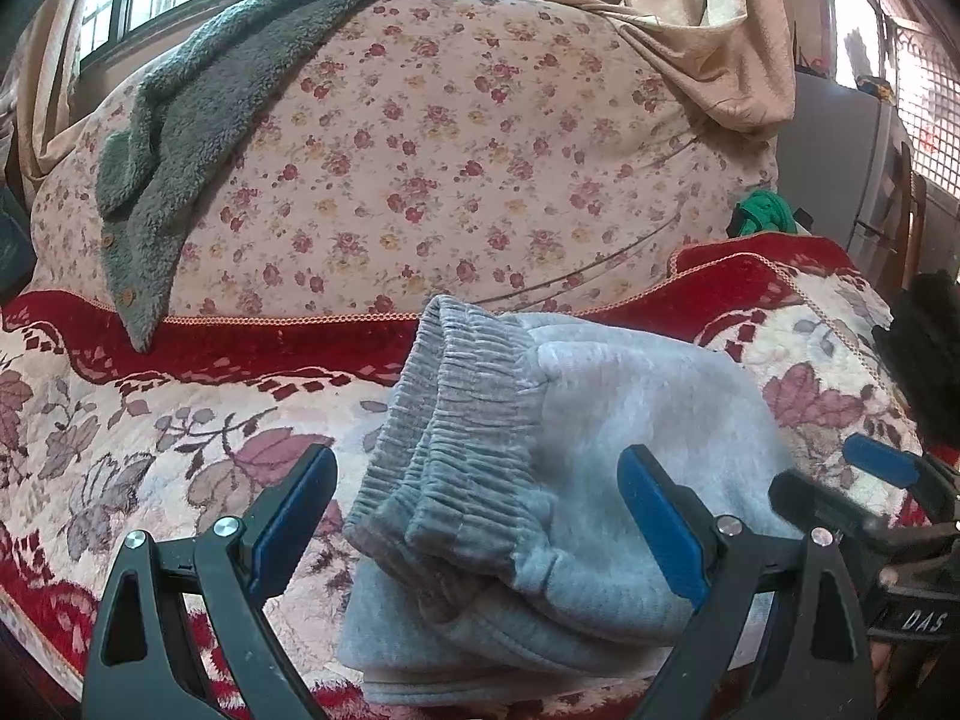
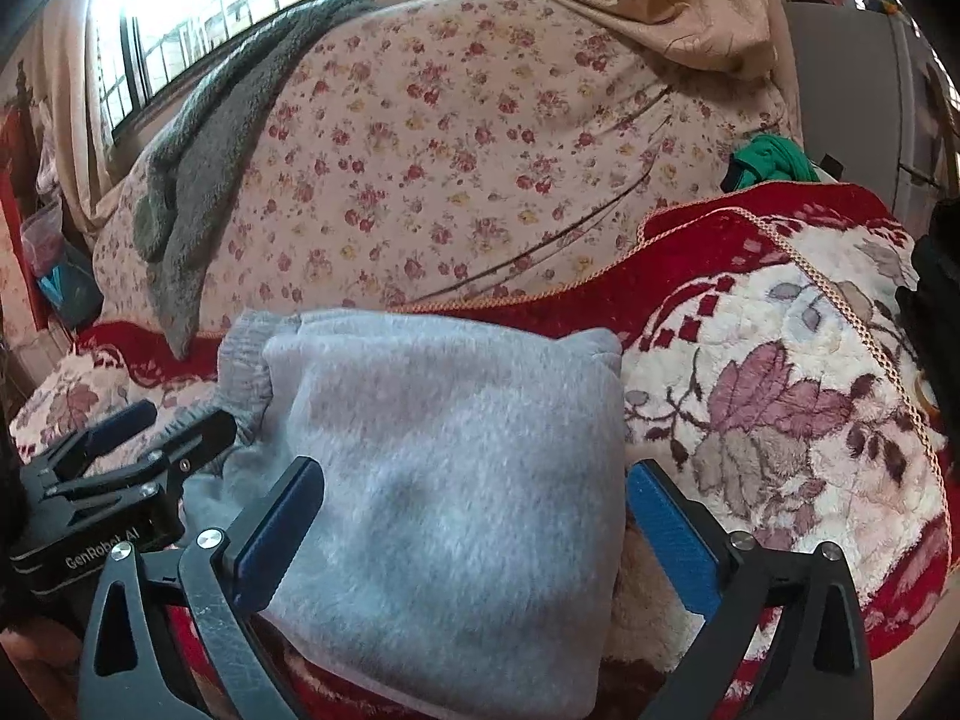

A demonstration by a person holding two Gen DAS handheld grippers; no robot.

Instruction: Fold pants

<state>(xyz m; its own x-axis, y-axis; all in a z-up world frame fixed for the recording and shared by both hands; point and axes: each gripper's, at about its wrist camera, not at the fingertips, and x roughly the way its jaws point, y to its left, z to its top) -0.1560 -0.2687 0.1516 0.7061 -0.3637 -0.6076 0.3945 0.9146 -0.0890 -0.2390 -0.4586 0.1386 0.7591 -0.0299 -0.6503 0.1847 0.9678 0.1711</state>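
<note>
The grey sweatpants [image 1: 600, 420] lie folded into a thick bundle on the red floral blanket [image 1: 150, 450], ribbed elastic ends [image 1: 456, 420] stacked at the left. My left gripper [image 1: 480, 516] hangs open over that ribbed end, one blue pad above the blanket and the other above the fleece. In the right wrist view the folded pants [image 2: 450, 420] fill the space between the pads of my right gripper [image 2: 477, 531], which stands wide open at the bundle's sides without pinching it. The left gripper [image 2: 150, 432] shows at the left edge there, and the right gripper [image 1: 870, 480] at the right edge of the left wrist view.
A floral quilt [image 1: 450, 150] rises behind the blanket, with a grey-green fleece garment [image 1: 198, 120] draped over its left side. A green cloth [image 1: 765, 213] sits at the quilt's right end below a beige curtain [image 1: 708, 30]. Something black [image 1: 924, 324] lies at the blanket's right edge.
</note>
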